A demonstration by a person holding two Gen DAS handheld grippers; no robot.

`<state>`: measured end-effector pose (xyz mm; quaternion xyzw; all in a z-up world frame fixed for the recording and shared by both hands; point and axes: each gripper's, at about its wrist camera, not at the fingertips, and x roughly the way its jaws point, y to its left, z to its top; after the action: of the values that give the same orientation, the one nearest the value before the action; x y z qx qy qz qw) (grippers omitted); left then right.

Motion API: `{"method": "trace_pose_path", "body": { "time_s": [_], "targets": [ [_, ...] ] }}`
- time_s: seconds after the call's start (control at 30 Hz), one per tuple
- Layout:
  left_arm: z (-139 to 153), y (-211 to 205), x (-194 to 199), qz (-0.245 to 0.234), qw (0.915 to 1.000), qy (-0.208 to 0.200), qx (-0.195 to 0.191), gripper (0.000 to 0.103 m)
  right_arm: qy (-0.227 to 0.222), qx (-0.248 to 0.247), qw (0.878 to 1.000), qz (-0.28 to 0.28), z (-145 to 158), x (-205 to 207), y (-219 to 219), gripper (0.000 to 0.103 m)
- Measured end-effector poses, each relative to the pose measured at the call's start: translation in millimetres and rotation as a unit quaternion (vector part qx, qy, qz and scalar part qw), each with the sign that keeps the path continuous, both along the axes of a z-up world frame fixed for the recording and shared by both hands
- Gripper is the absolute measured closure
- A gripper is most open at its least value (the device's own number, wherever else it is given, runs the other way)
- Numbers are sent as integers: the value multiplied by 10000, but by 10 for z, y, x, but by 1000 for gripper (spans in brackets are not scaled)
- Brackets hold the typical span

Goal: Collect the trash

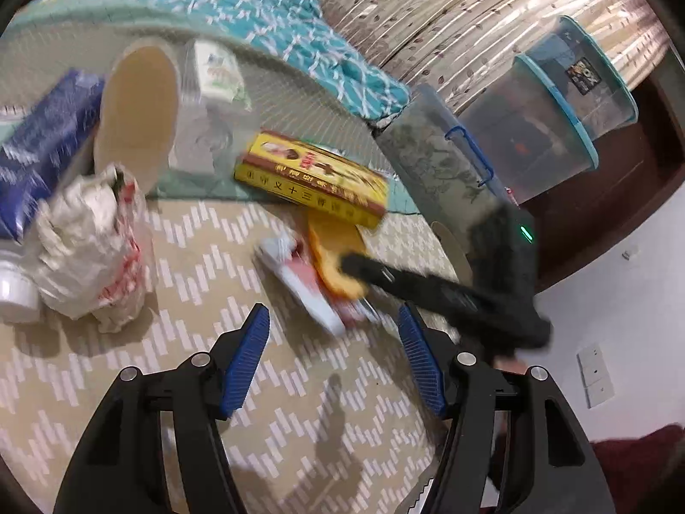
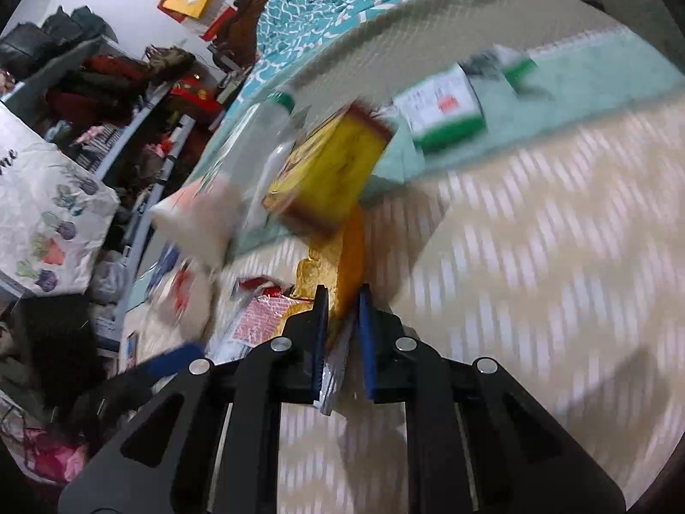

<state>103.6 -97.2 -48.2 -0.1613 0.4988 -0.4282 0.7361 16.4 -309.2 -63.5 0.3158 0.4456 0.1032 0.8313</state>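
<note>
An orange snack wrapper (image 2: 349, 248) with a silver inside lies on the beige zigzag bedspread (image 2: 535, 257), and my right gripper (image 2: 344, 334) is shut on its near end. In the left wrist view that gripper (image 1: 355, 265) shows as a blurred black arm reaching onto the same wrapper (image 1: 329, 257). A red-and-white wrapper (image 1: 299, 282) lies partly under it. My left gripper (image 1: 338, 342) hangs open just short of these wrappers, with only bedspread between its pads. To the left sits a crumpled white plastic bag (image 1: 90, 248).
A yellow box (image 1: 312, 180) lies behind the wrappers. A paper cup (image 1: 137, 115), a clear bottle (image 1: 205, 98), a blue pack (image 1: 38, 150) and a white jar (image 1: 13, 287) crowd the left. Clear storage bins (image 1: 552, 107) stand at the right. A green-and-white box (image 2: 445, 115) lies further back.
</note>
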Motion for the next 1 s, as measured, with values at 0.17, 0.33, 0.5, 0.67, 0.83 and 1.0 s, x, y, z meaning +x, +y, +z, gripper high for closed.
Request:
{"method": "trace_pose_path", "body": {
  "time_s": [0.17, 0.33, 0.5, 0.67, 0.83, 1.0],
  "targets": [
    [-110, -206, -7, -106, 9997, 203, 46, 58, -106, 375, 9988, -295, -82, -287, 5, 87],
    [-148, -382, -83, -320, 9990, 149, 273, 98, -234, 333, 9981, -456, -29, -399, -51, 92],
    [-65, -282, -184, -273, 9995, 130, 118, 98, -509, -298, 9952, -775, 221, -643, -248, 95],
    [72, -59, -271, -132, 9999, 10, 20, 98, -439, -660, 9927, -907, 260, -981, -456, 95],
    [97, 195, -291, 150, 9998, 87, 11, 98, -445, -411, 9925, -1058, 245, -977, -477, 81],
    [120, 407, -331, 375, 9993, 78, 19, 98, -649, -585, 9942, -633, 312, -714, -168, 27]
  ]
}}
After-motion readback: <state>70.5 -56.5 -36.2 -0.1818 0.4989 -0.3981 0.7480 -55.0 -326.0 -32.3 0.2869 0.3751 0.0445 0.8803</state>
